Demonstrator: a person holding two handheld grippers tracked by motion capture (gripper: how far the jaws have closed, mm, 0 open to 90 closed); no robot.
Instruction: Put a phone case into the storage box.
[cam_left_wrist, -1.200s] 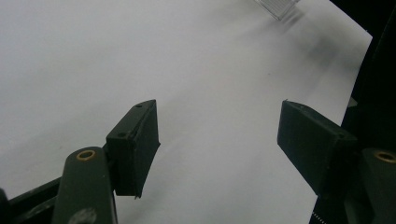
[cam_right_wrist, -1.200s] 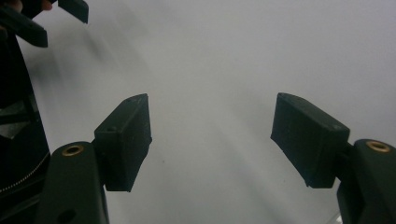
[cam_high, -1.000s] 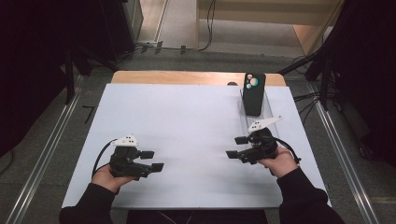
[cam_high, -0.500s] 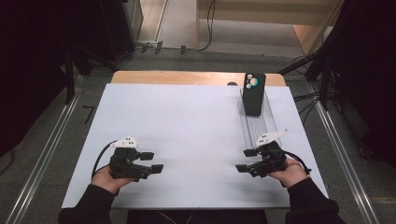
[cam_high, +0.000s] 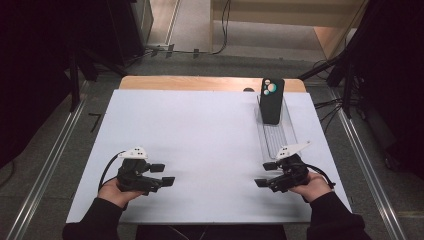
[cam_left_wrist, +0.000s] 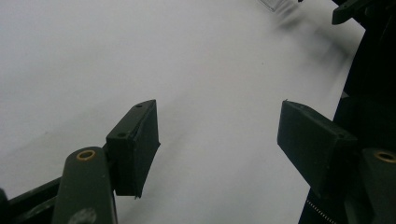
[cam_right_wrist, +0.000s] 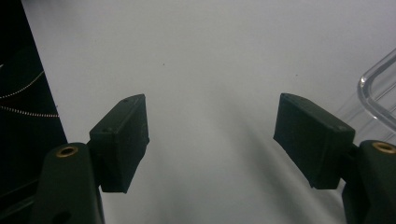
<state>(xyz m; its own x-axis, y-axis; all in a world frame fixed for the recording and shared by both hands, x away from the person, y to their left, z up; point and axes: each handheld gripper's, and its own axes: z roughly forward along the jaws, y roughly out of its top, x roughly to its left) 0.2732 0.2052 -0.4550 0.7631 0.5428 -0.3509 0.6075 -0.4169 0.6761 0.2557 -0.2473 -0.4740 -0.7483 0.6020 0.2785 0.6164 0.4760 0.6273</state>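
Observation:
My left gripper (cam_high: 164, 174) rests low over the white board (cam_high: 200, 130) at the front left and points right. Its jaws stand open with nothing between them, as the left gripper view (cam_left_wrist: 219, 140) confirms. At the front right my right gripper (cam_high: 265, 174) points left, just beside the near end of a clear tray (cam_high: 278, 137). It is open too, over bare board (cam_right_wrist: 212, 135). A black phone (cam_high: 272, 100) stands upright in the far end of that tray, its camera lenses toward me.
The tray's clear rim (cam_right_wrist: 378, 93) curves in at the right of the right gripper view. A wooden strip (cam_high: 200, 82) runs along the board's far edge. Metal rails (cam_high: 45, 165) flank the table on the floor, and dark equipment stands beyond.
The right hand has drawn back toward the front edge and slightly right, sinking closer to the board. The left hand has kept still.

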